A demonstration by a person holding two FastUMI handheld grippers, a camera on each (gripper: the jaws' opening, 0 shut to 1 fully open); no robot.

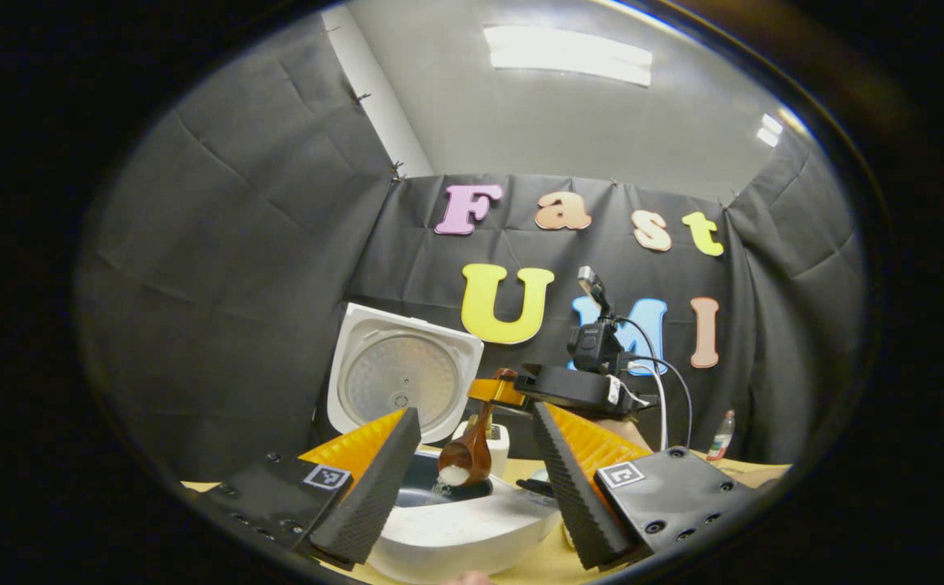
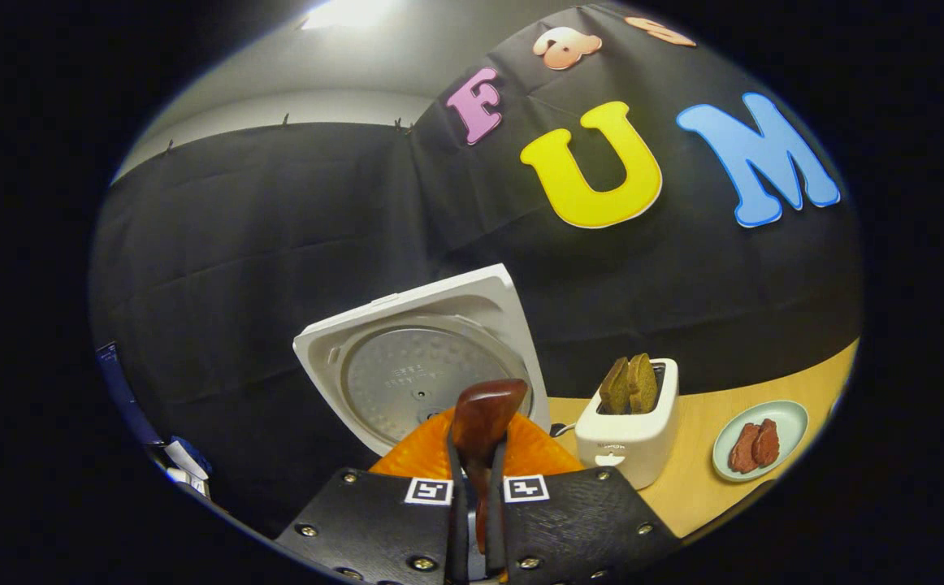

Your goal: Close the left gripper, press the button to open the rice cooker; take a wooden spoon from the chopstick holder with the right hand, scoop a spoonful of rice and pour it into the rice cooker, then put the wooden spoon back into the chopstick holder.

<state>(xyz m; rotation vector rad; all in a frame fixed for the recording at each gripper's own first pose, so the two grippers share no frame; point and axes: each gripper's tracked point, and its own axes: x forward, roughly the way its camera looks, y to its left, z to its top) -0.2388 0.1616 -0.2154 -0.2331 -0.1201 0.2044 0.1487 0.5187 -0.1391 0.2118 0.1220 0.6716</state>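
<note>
In the right gripper view the right gripper [image 2: 476,496] has its 2 fingers clamped tight on the handle of the wooden spoon [image 2: 484,422], whose dark rounded end sticks up between them. Beyond it stands the raised lid [image 2: 407,357] of the rice cooker, its round metal inner plate facing the camera. To the right of that lid a white toaster [image 2: 633,431] holds 2 brown slices of bread [image 2: 628,382], and farther right of the cooker a pale plate [image 2: 789,418] carries 2 reddish pieces of food [image 2: 755,445], all on the yellow-wood table [image 2: 699,479].

In the left gripper view the left gripper [image 1: 472,479] has its fingers spread apart, holding nothing, framing the white rice cooker [image 1: 464,532] just ahead. Over the cooker's dark pot the wooden spoon [image 1: 468,459] hangs bowl-down, white rice [image 1: 453,475] in its bowl and some grains falling below it. The spoon's handle runs up into the right gripper [image 1: 513,392], held above the cooker's right side. The cooker's lid [image 1: 399,378] stands open behind the pot. Right behind the spoon sits a small white container [image 1: 500,443]; whether it is the chopstick holder I cannot tell. Far right of the cooker a small bottle [image 1: 724,435] stands by the wall.
</note>
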